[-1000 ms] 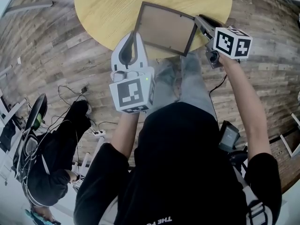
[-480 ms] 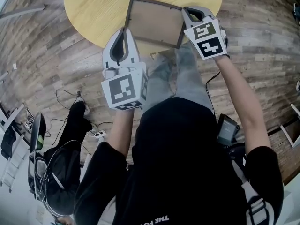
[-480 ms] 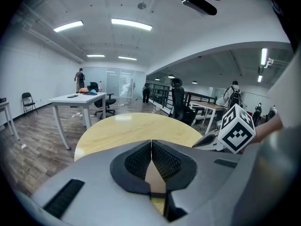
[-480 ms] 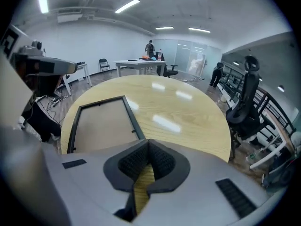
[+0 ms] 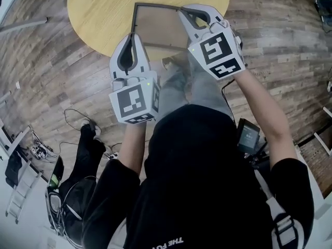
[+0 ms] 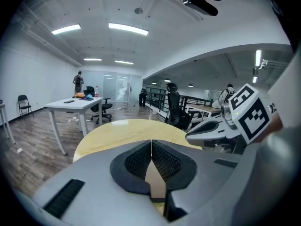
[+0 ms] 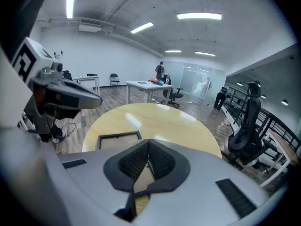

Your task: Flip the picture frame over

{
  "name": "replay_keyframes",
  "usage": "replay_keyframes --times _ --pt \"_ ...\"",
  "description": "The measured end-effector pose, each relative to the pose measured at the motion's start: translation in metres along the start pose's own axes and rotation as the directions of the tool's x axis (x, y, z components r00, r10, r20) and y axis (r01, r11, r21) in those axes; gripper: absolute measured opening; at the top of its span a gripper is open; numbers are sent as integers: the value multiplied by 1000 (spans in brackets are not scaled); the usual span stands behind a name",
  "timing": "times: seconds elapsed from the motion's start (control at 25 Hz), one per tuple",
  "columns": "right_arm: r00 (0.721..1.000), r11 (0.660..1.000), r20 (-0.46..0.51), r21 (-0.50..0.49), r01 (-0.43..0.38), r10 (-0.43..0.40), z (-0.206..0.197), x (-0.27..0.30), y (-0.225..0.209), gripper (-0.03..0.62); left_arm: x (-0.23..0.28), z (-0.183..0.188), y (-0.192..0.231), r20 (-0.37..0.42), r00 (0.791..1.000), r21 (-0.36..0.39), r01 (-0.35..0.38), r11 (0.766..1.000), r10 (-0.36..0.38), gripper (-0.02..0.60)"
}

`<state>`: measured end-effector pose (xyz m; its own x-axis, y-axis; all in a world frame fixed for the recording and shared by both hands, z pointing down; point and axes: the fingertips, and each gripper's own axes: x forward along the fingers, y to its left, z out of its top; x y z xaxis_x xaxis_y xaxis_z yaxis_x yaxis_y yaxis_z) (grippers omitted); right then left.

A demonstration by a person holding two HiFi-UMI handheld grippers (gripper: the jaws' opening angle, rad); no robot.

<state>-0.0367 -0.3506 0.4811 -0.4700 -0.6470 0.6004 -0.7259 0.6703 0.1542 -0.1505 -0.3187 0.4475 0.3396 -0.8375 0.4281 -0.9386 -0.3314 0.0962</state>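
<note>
A dark-rimmed picture frame with a tan panel sits on the round yellow table. Its right side is raised a little. My right gripper is shut on the frame's far right corner. In the right gripper view the frame stretches left from the closed jaws of the right gripper. My left gripper is shut, with its tips at the frame's left edge near the front corner. I cannot tell whether it touches. In the left gripper view the left gripper hides the frame.
The person's legs sit under the table's near edge. Cables and a power strip lie on the wood floor at the left. A white desk and an office chair stand beyond the table.
My right gripper rolled upright from lying on its side, closed at the frame's right corner and rose with it. The frame now looks narrower and sits further left. The left gripper rose slightly.
</note>
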Motion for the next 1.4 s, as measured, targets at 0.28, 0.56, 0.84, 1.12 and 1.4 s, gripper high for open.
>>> replay_keyframes --times 0.28,0.56,0.84,1.12,1.4 --pt "994 1000 112 10 -3 2 50 -32 2 20 0 30 -8 40 998 31 39 999 -40 23" --pt "987 999 162 49 -1 -7 67 -61 -1 20 -10 63 -20 81 996 45 40 998 -44 23" --pt "971 993 237 117 -14 -14 90 -101 -19 20 -23 104 -42 120 992 73 41 997 -49 24" --pt "929 991 371 126 -50 0 131 -150 -34 21 -39 147 -68 188 980 77 58 995 -72 24" --pt "896 984 444 151 -89 13 157 -168 -48 20 -44 169 -68 210 976 67 46 997 -59 23"
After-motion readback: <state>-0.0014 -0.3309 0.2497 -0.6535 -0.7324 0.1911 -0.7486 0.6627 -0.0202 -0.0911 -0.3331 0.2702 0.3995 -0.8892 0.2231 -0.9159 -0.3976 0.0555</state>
